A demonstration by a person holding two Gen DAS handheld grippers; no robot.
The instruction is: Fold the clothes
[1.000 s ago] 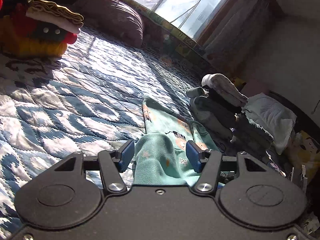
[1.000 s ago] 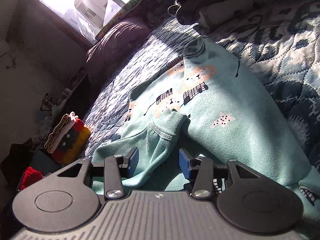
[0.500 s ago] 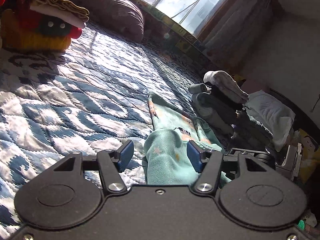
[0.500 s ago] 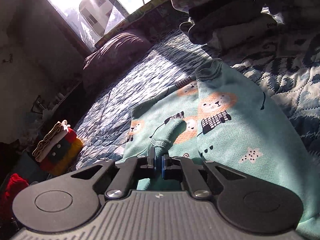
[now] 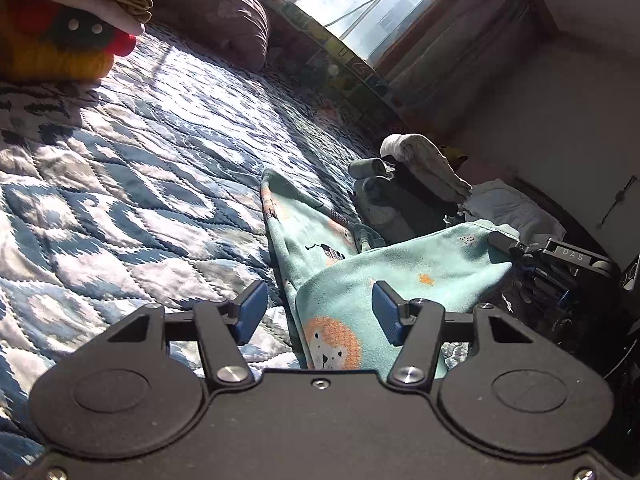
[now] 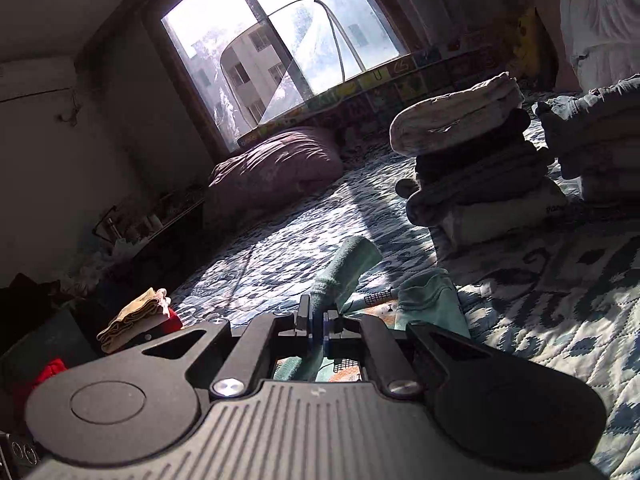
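Folding in progress: right tool [image 6: 316, 326] clamped on mint sweatshirt [image 5: 360, 276] sleeve, lifted above quilted bed [image 5: 140, 200]; left tool [image 5: 316, 312] agape, empty; next, lay sleeve across the body.

sunlit window [image 6: 280, 44], quilted bed [image 5: 120, 200]

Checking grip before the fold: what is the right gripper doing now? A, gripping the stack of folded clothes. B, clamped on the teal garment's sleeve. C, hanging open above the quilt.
B: the right gripper has its jaws closed on the teal garment sleeve cuff.
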